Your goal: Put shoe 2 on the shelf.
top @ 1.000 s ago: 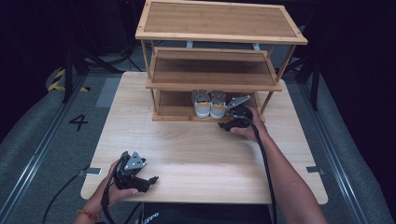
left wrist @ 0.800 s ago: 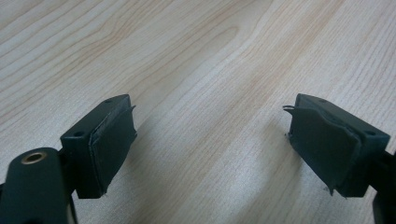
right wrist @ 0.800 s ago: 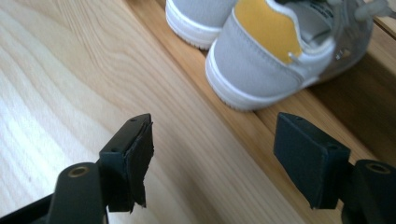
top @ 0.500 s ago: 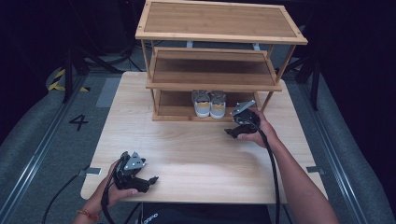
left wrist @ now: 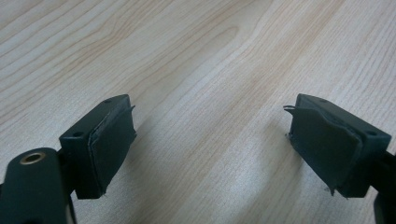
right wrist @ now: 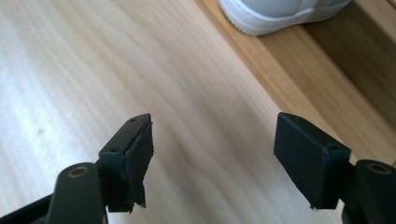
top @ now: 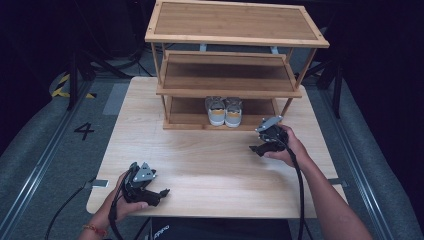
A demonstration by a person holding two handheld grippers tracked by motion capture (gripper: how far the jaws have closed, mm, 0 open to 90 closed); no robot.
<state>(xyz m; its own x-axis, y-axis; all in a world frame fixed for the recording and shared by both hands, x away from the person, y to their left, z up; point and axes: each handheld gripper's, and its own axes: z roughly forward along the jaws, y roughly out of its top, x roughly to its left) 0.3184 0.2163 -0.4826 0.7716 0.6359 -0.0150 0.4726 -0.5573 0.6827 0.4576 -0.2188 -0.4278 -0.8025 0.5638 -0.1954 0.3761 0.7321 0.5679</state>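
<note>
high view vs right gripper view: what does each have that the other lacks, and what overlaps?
High view alone: the whole three-tier wooden rack, both shoes side by side on its bottom shelf, the left gripper near the table's front edge, both forearms.

Right gripper view alone: a close look at the right gripper, its jaws apart with nothing between them, and one white shoe sole up close.

Shared: the light wooden table, the rack's bottom shelf, a shoe.

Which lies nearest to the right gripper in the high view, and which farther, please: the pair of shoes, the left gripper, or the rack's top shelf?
From the right gripper:
1. The pair of shoes, just beyond it on the rack's bottom shelf.
2. The left gripper, across the table by its near edge.
3. The top shelf, highest and farthest back.
</note>
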